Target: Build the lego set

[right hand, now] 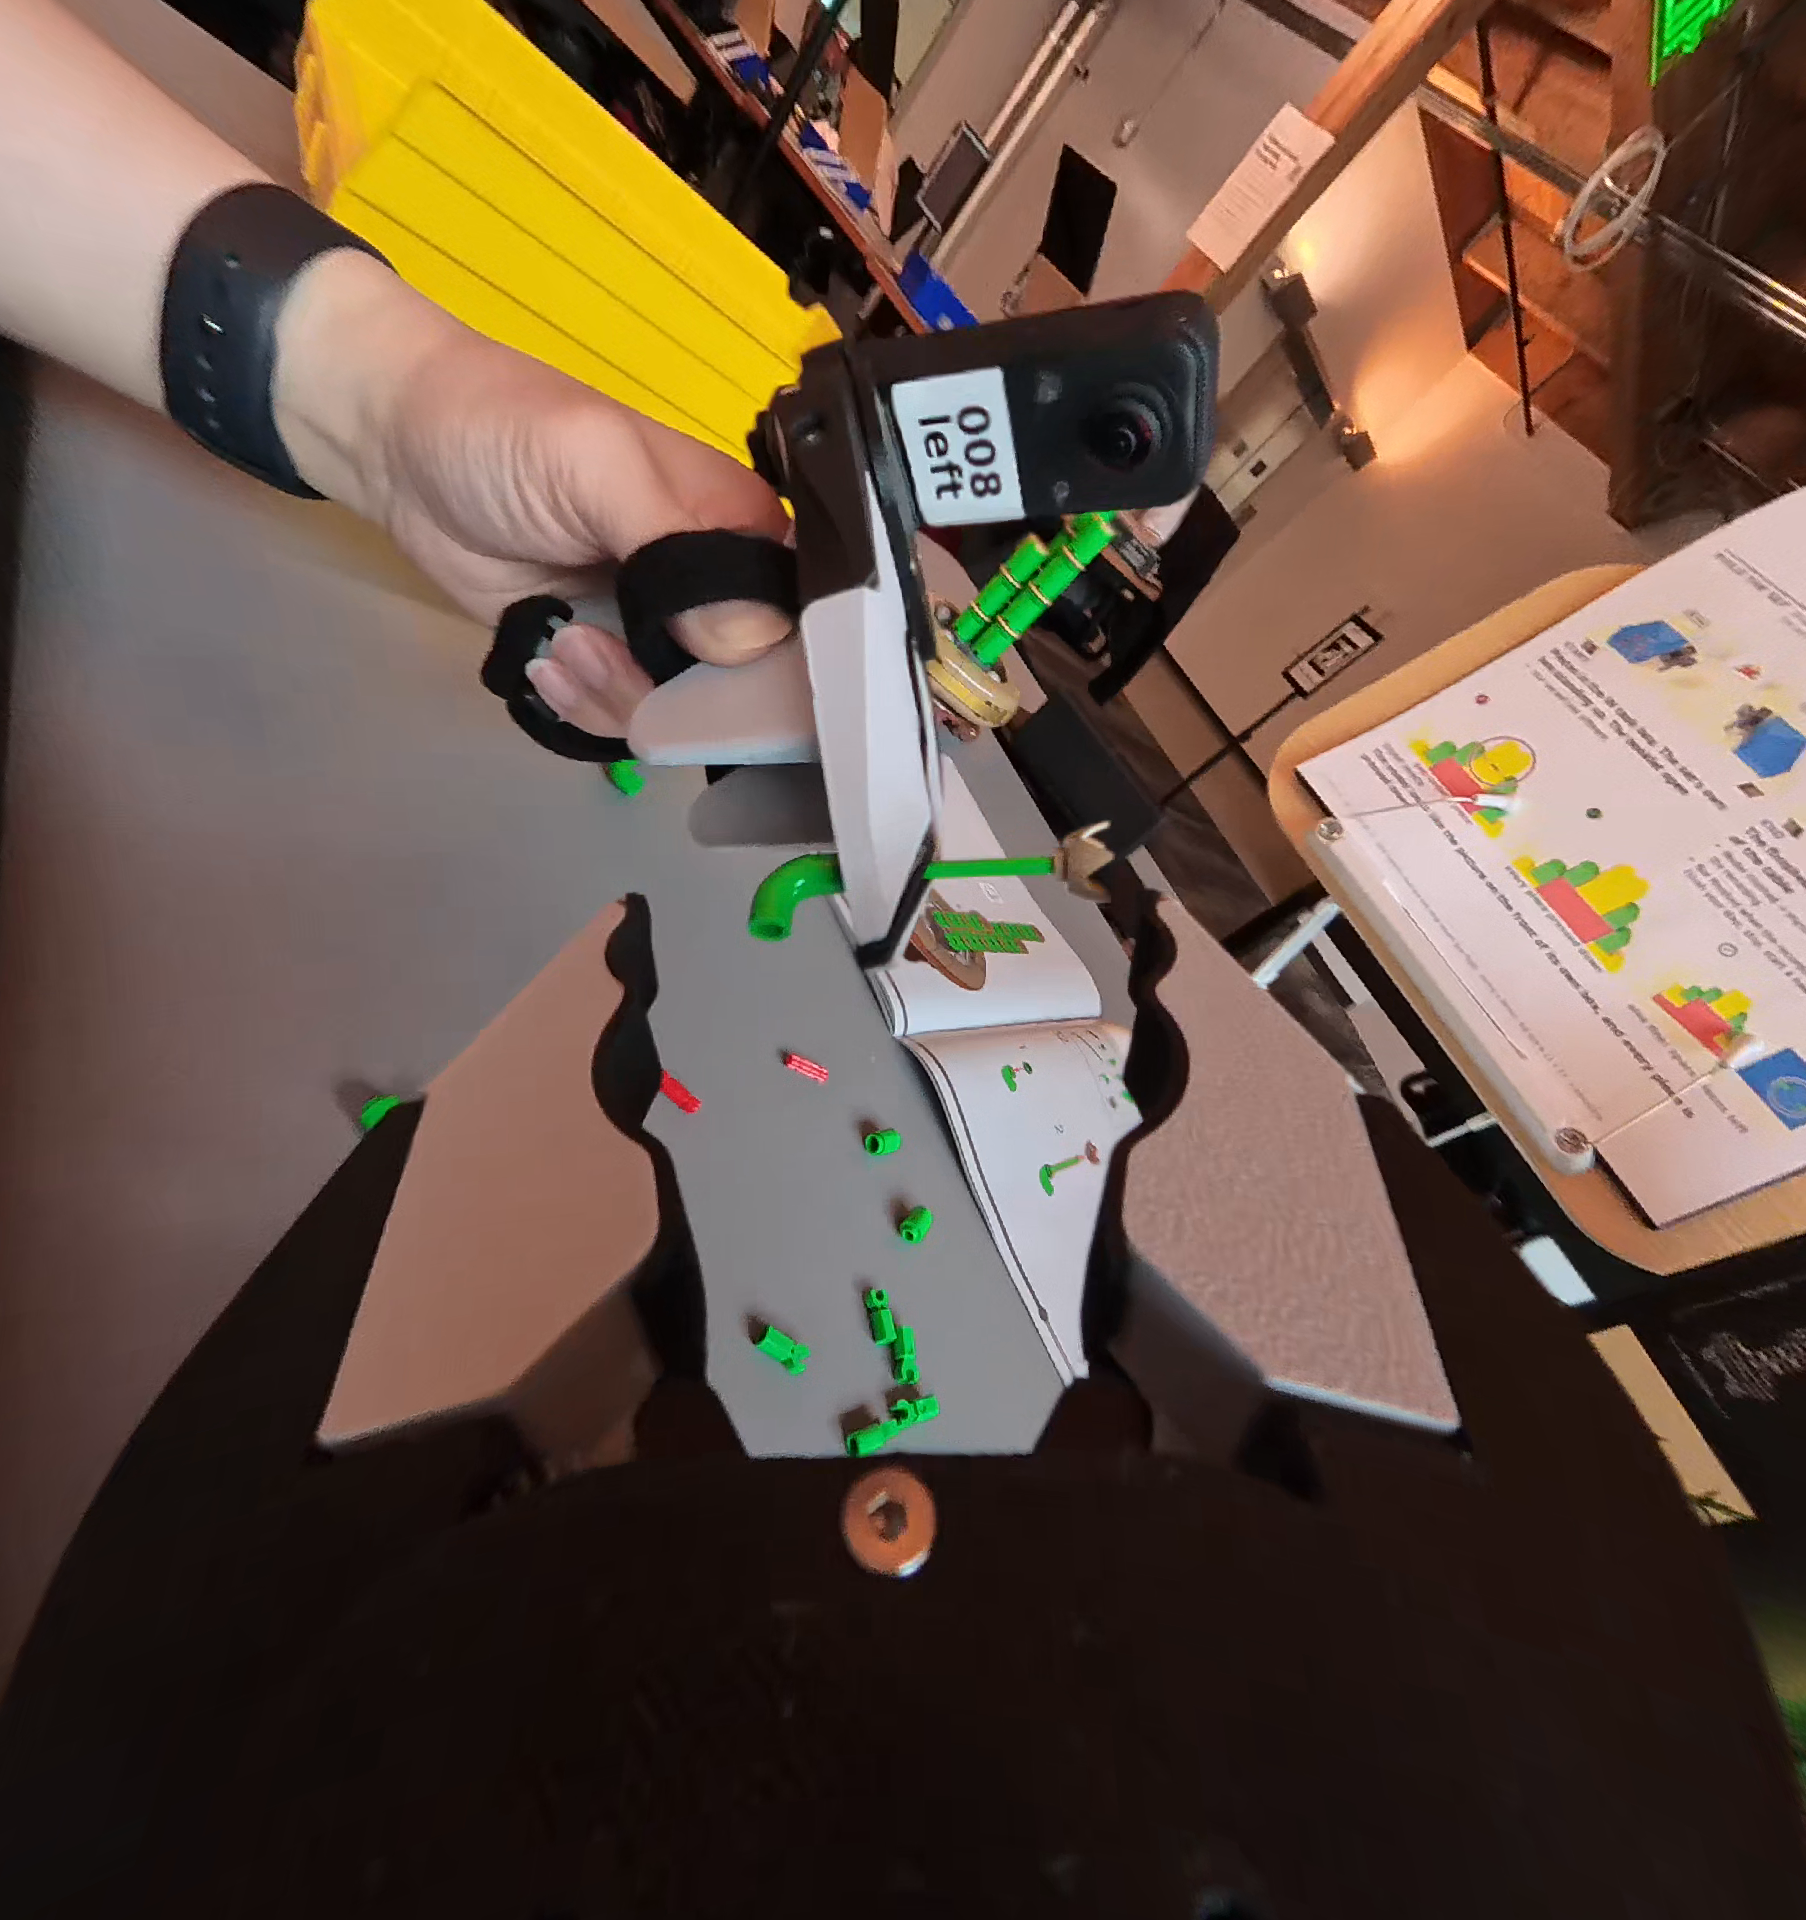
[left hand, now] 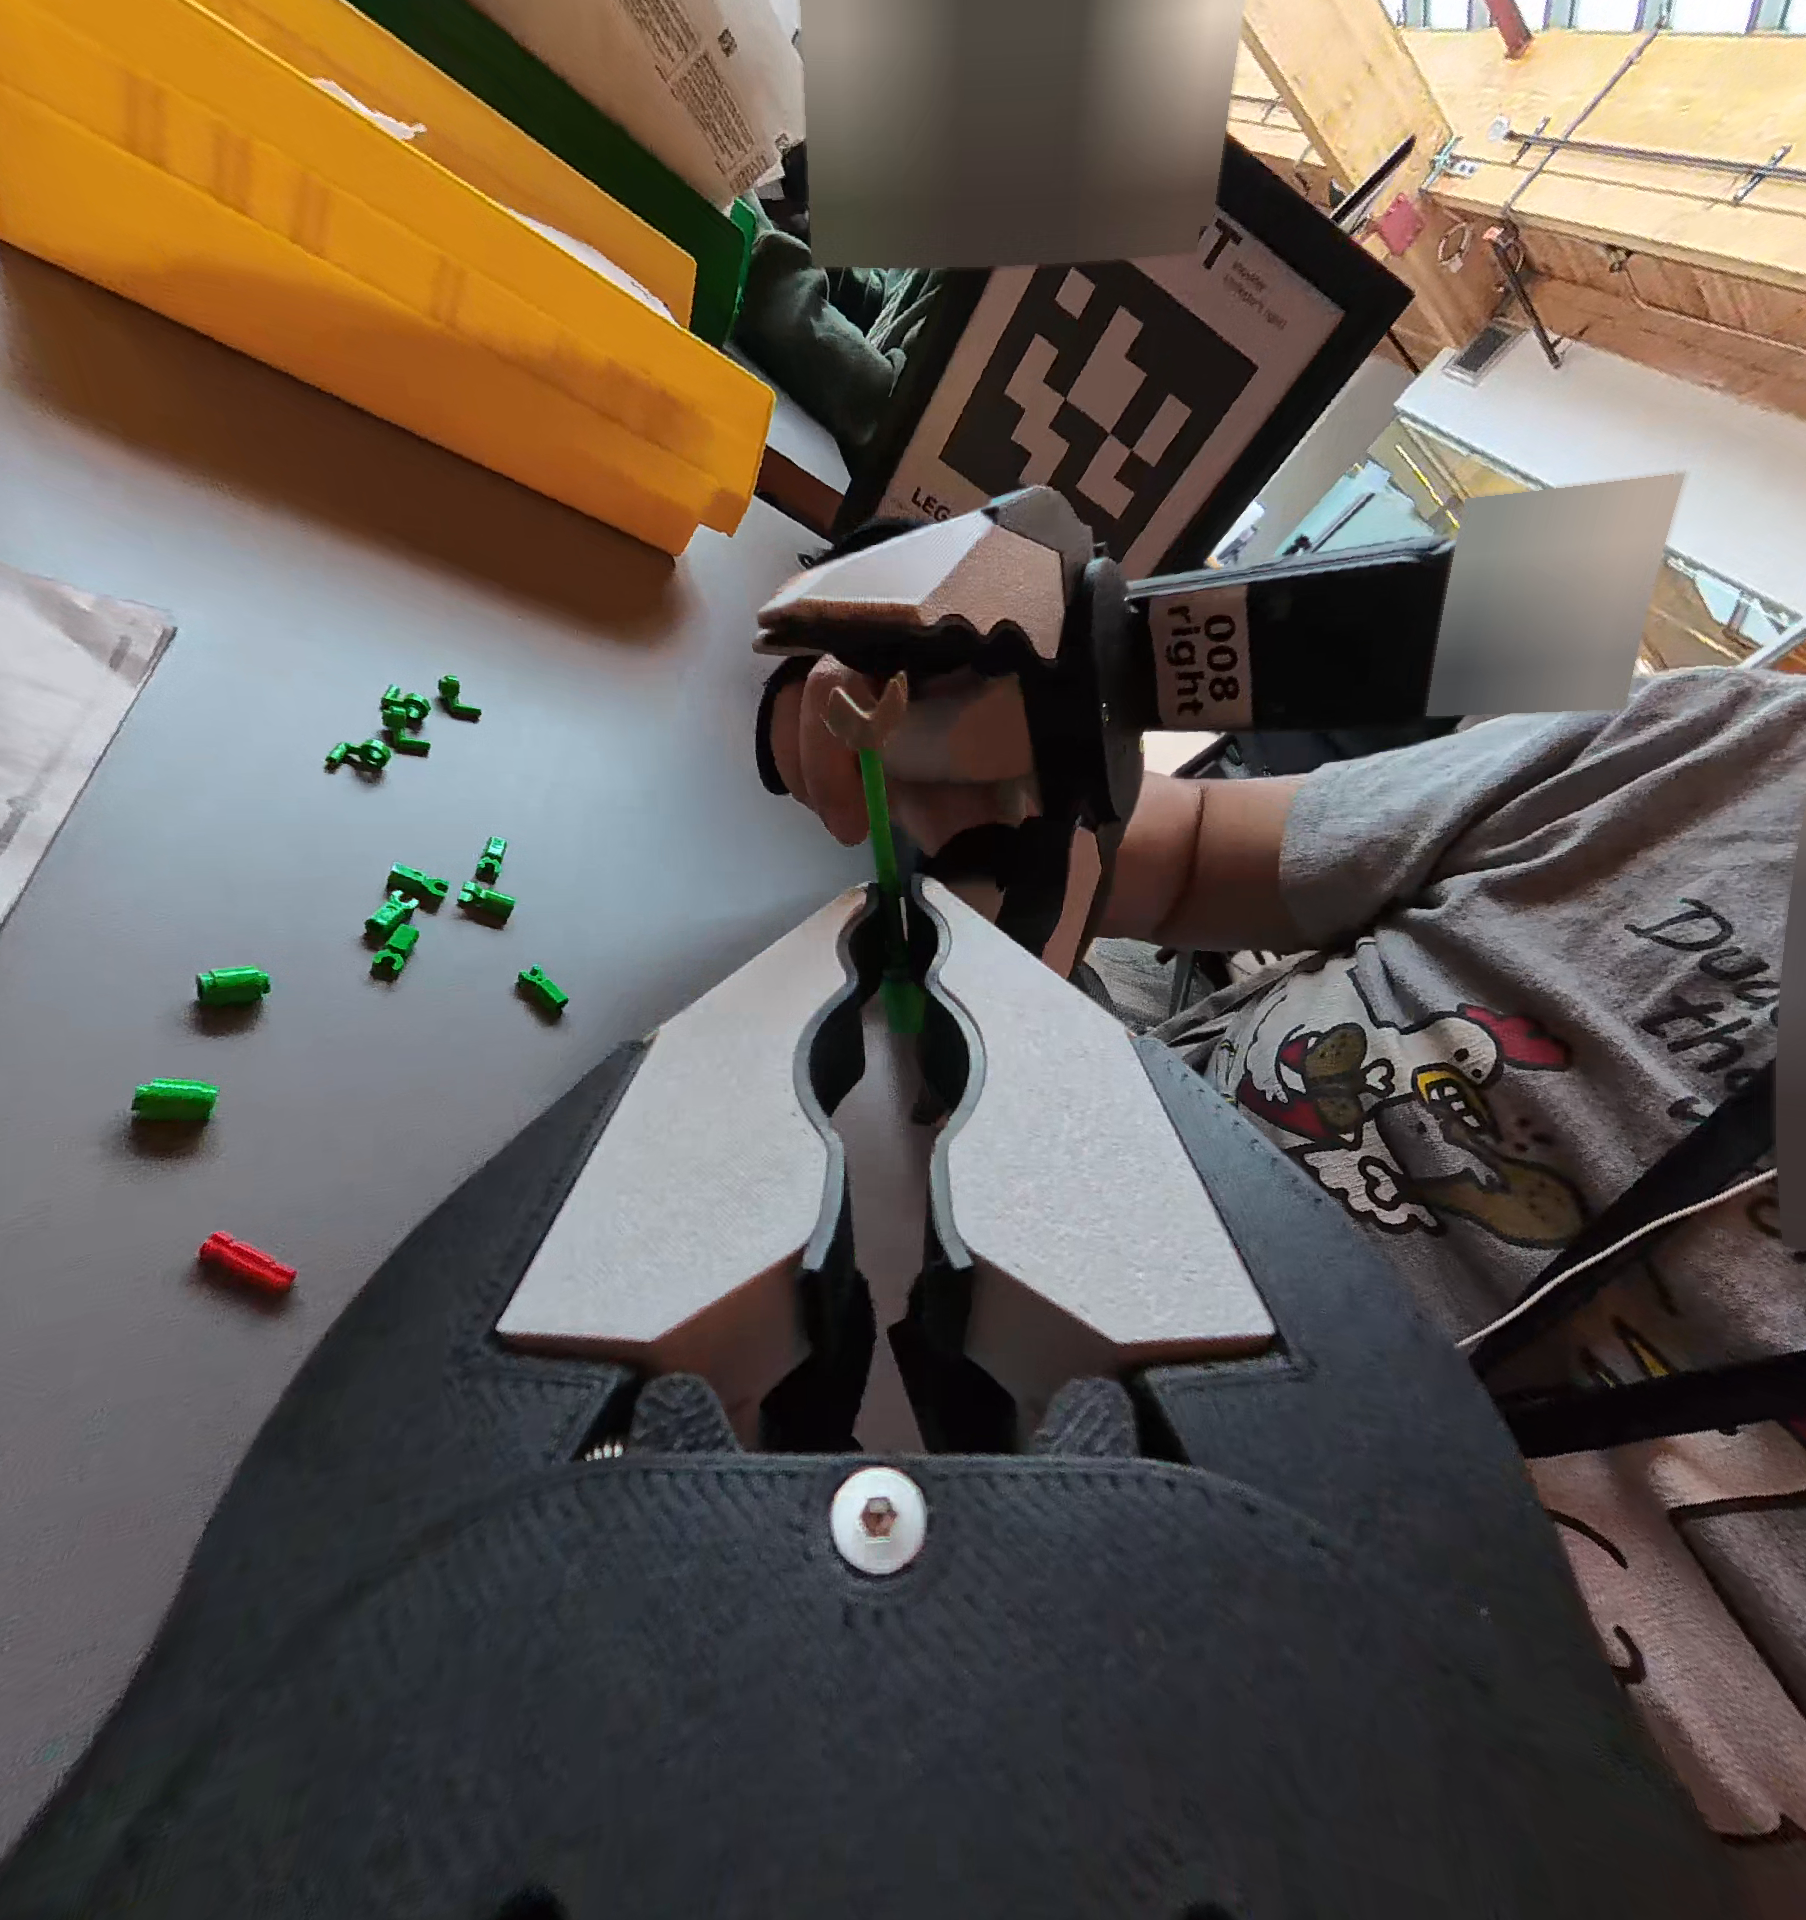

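clamping a thin green stem (left hand: 883, 831) near its lower end, the left gripper (left hand: 894, 914) has its jaws closed almost to touching, and the stem juts out past the tips with a small tan claw-like piece (left hand: 863, 717) on its far end. the right gripper (right hand: 888, 1049) stands wide open with nothing between its fingers, and that tan tip sits just beside the tip of one finger. in the right wrist view a green elbow piece (right hand: 790, 894) shows on the stem's other end behind the left gripper.

judging from this, the build is at an early stage: one slim sub-assembly is together, while many small green pieces (left hand: 421, 894) and a red piece (left hand: 246, 1262) lie scattered loose on the grey table (left hand: 359, 1351). an open instruction booklet (right hand: 1013, 1132) lies beside them. a yellow bin (left hand: 359, 260) sits further back. most of the set looks yet to be joined.
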### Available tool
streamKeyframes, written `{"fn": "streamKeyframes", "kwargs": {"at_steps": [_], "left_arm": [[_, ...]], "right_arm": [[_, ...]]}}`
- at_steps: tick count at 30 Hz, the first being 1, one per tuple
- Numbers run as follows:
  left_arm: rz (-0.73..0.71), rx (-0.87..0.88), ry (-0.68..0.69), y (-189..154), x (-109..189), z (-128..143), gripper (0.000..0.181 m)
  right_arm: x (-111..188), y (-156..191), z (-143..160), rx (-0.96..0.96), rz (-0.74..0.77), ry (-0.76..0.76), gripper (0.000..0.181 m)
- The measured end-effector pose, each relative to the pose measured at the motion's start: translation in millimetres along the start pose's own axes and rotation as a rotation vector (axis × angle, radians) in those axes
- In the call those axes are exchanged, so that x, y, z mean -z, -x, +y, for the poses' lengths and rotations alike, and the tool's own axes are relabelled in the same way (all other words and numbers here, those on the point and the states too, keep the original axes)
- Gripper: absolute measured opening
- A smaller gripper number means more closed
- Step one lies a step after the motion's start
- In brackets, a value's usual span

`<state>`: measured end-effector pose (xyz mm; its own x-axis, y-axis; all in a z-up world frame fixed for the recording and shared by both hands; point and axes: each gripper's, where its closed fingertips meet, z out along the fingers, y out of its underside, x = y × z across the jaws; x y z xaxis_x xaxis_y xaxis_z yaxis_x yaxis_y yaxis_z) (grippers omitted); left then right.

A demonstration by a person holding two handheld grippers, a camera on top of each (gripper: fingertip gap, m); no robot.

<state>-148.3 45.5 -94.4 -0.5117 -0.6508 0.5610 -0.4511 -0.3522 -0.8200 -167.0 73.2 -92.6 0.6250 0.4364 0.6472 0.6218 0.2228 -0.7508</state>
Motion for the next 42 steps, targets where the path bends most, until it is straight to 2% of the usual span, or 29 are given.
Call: {"fn": "streamKeyframes", "kwargs": {"at_steps": [4, 10, 35, 42], "left_arm": [[-0.008, 0.025, 0.020, 2, -5, 5, 0.001], [-0.016, 0.042, 0.015, 5, -7, 5, 0.001], [-0.048, 0.065, 0.048, 11, -9, 10, 0.000], [-0.036, 0.091, 0.102, 8, -14, 18, 0.000]], "right_arm": [[-2, -4, 2, 0.016, 0.042, 0.018, 0.075], [-5, -4, 7, -0.037, 0.028, 0.035, 0.071], [-8, 0, 17, -0.078, -0.005, 0.068, 0.070], [-11, 8, 23, 0.022, -0.018, 0.100, 0.075]]}}
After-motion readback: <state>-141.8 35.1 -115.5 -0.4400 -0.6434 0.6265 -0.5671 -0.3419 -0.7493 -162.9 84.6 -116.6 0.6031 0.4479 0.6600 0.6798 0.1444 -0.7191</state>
